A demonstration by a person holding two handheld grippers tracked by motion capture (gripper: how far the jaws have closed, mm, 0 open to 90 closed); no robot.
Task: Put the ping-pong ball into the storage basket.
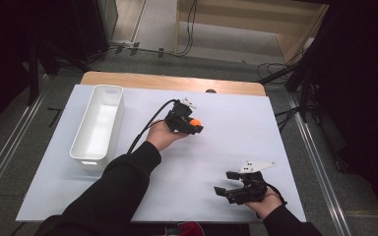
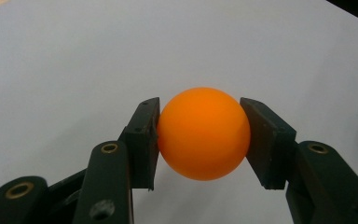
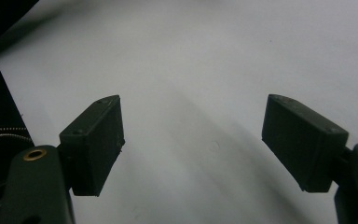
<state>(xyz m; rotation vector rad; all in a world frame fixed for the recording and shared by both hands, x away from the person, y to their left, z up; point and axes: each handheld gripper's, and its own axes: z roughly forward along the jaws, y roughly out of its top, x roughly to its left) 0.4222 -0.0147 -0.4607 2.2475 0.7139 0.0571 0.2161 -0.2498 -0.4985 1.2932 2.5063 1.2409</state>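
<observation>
An orange ball (image 2: 203, 133) sits squeezed between the two black pads of my left gripper (image 2: 199, 140), held above the white table sheet. From above, that left gripper (image 1: 193, 126) hovers near the middle of the table with the orange ball (image 1: 195, 121) at its tip. My right gripper (image 1: 226, 183) rests near the front right of the table, its jaws wide apart. In the right gripper view the right gripper (image 3: 193, 144) has nothing but white sheet between its pads.
A long white bin (image 1: 113, 94) stands at the left of the table, lengthwise front to back. The white sheet (image 1: 236, 132) covers a wooden tabletop (image 1: 128, 78). Cables and stands lie on the floor beyond the far edge.
</observation>
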